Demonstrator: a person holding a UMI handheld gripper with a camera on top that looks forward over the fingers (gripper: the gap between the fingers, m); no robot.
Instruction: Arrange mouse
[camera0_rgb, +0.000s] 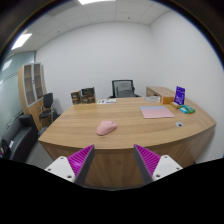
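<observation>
A pink mouse (106, 127) lies on the wooden desk (70, 128), left of the middle and well beyond my fingers. Farther right on the desk lies a pink mouse mat (157, 113). My gripper (113, 160) is held back from the desk's front edge, open, with nothing between its magenta pads (82, 158). The desk's front panel shows in the gap between the fingers.
A purple box (180, 95) and a small teal thing (186, 108) stand at the desk's right end. A small round object (180, 125) lies near the right front. A black office chair (123, 88) stands behind the desk, another chair (47, 103) at the left, shelves (31, 84) by the wall.
</observation>
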